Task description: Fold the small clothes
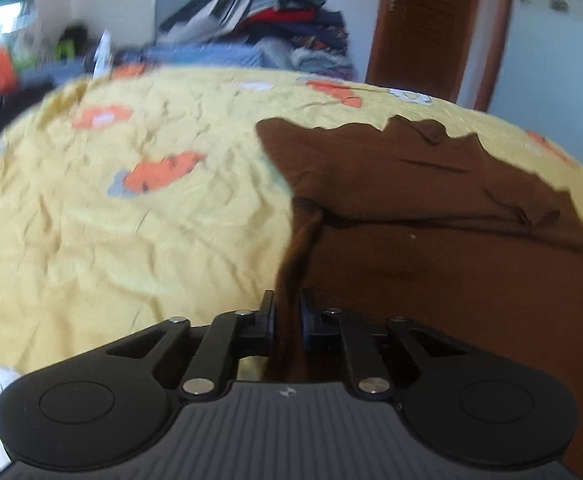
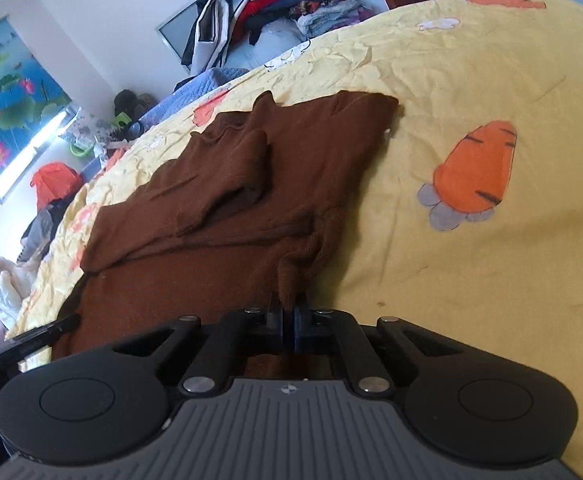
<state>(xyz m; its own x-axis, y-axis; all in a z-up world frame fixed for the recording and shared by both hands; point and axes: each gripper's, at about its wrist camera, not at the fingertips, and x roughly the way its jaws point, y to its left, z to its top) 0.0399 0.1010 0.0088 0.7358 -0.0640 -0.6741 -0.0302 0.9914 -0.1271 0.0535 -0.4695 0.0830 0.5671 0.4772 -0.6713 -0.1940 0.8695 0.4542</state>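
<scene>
A small brown knit garment (image 1: 431, 208) lies on the yellow carrot-print bedspread (image 1: 131, 208), with a sleeve folded in over its body. My left gripper (image 1: 287, 312) is shut on a bunched edge of the garment at its left side. In the right wrist view the same garment (image 2: 219, 184) spreads to the left, and my right gripper (image 2: 290, 312) is shut on a bunched fold at its right edge. The left gripper's tip (image 2: 39, 336) shows at the lower left there.
The yellow bedspread (image 2: 471, 80) reaches right and forward. A pile of clothes (image 1: 267, 12) stands beyond the bed's far edge. A brown door (image 1: 423, 28) is at the back right. More clothes and bags (image 2: 51, 184) lie off the bed's left side.
</scene>
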